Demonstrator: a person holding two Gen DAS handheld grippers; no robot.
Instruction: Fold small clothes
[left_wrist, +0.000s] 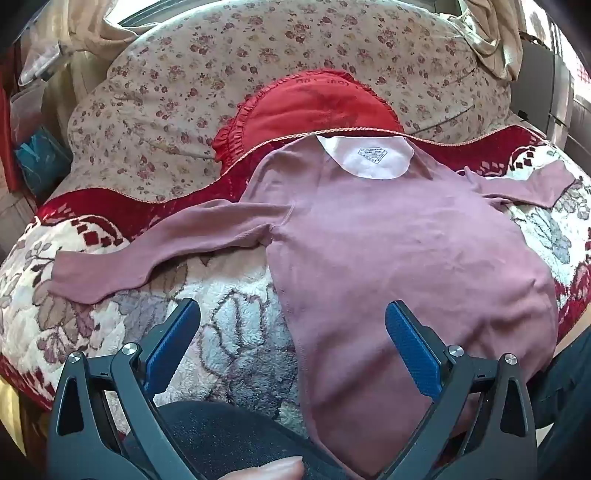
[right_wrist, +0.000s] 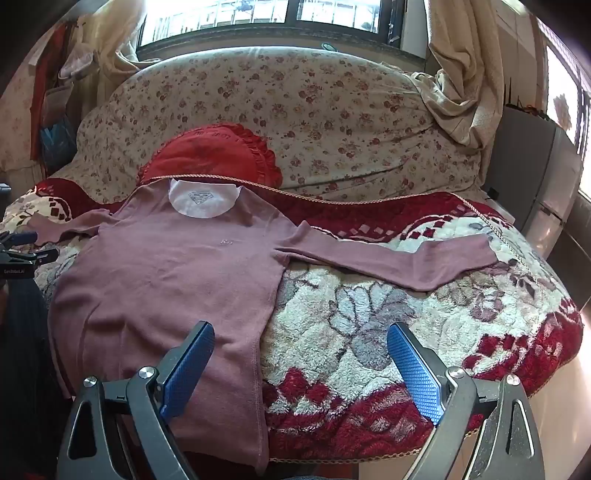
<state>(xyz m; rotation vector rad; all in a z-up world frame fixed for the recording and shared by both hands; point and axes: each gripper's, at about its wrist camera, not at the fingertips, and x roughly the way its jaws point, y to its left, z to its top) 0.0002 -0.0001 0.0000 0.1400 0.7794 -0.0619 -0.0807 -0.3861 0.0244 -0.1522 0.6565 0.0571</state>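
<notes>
A mauve long-sleeved shirt (left_wrist: 388, 236) lies flat on a fleecy floral blanket (left_wrist: 236, 317), white neck lining away from me, both sleeves spread sideways. Its hem hangs over the front edge of the blanket. My left gripper (left_wrist: 291, 314) is open and empty, hovering over the shirt's lower left side edge. In the right wrist view the shirt (right_wrist: 173, 269) fills the left half and its right sleeve (right_wrist: 399, 254) stretches right. My right gripper (right_wrist: 301, 336) is open and empty over the shirt's lower right side edge. The left gripper (right_wrist: 22, 254) shows at the far left.
A red ruffled cushion (left_wrist: 314, 107) lies behind the shirt's collar against a flower-print cover (right_wrist: 314, 110). Curtains (right_wrist: 465, 66) and a window (right_wrist: 258, 14) are behind. A grey cabinet (right_wrist: 532, 166) stands at the right. My dark-clothed knee (left_wrist: 229, 435) is below the left gripper.
</notes>
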